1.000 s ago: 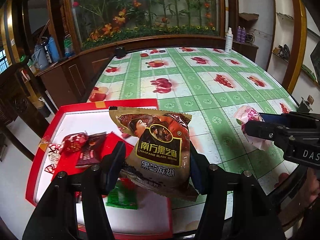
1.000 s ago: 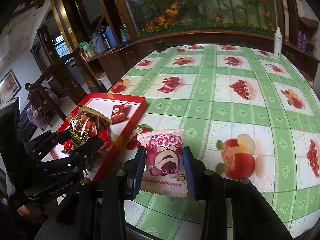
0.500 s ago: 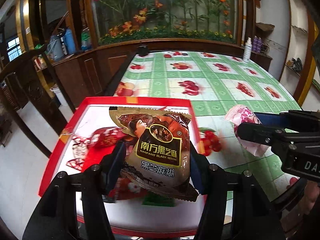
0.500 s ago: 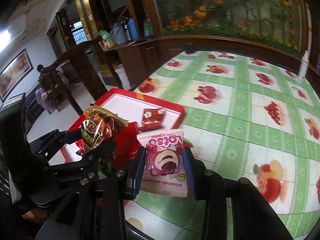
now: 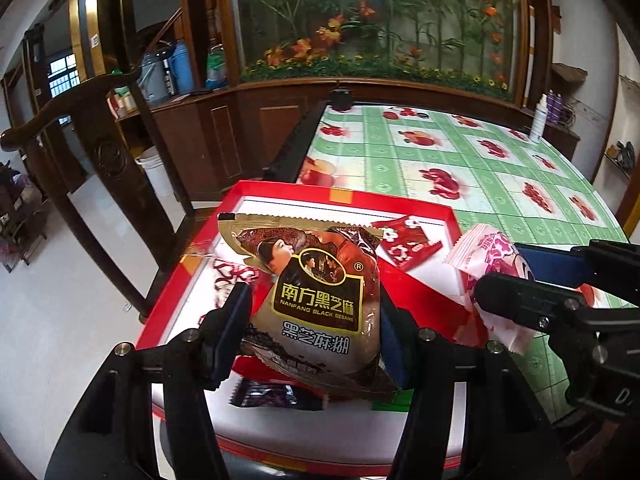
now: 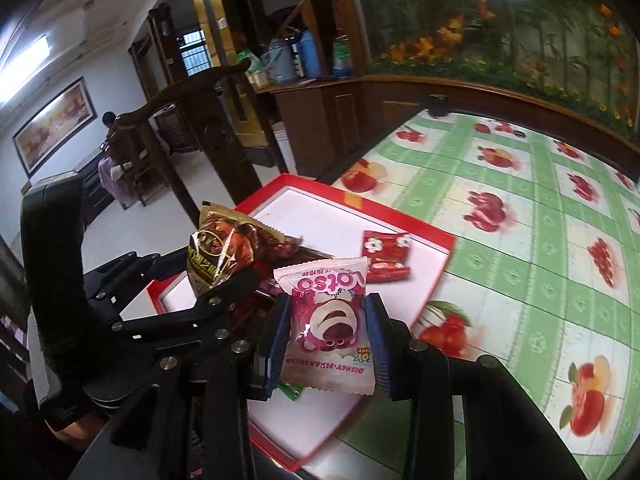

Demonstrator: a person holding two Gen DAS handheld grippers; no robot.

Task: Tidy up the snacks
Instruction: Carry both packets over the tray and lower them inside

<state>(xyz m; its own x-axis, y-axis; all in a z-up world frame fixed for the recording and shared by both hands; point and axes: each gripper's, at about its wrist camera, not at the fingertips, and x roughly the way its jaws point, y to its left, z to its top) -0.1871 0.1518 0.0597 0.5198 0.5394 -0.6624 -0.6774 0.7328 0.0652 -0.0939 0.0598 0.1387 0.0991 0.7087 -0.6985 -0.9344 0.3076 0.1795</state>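
My left gripper [image 5: 316, 320] is shut on a brown black sesame packet [image 5: 320, 300] and holds it above the red tray [image 5: 280, 194] with a white floor. My right gripper [image 6: 326, 320] is shut on a pink Lotso snack packet [image 6: 328, 320], held over the tray's near right part [image 6: 440, 258]. The pink packet also shows in the left wrist view [image 5: 486, 256]. A red snack packet [image 5: 406, 242] lies in the tray, and it also shows in the right wrist view [image 6: 384, 254]. A dark packet [image 5: 268, 394] and a green one [image 5: 390, 400] lie under my left gripper.
The tray sits at the left end of a table with a green fruit-print cloth [image 5: 460, 160]. A carved wooden chair [image 5: 100, 152] stands left of the table. A white bottle [image 5: 538, 118] stands at the far right edge. A wooden cabinet with a flower mural [image 5: 360, 20] lies behind.
Both grippers have moved left with their packets, from over the tablecloth to over the red tray. The tray now fills more of both views.
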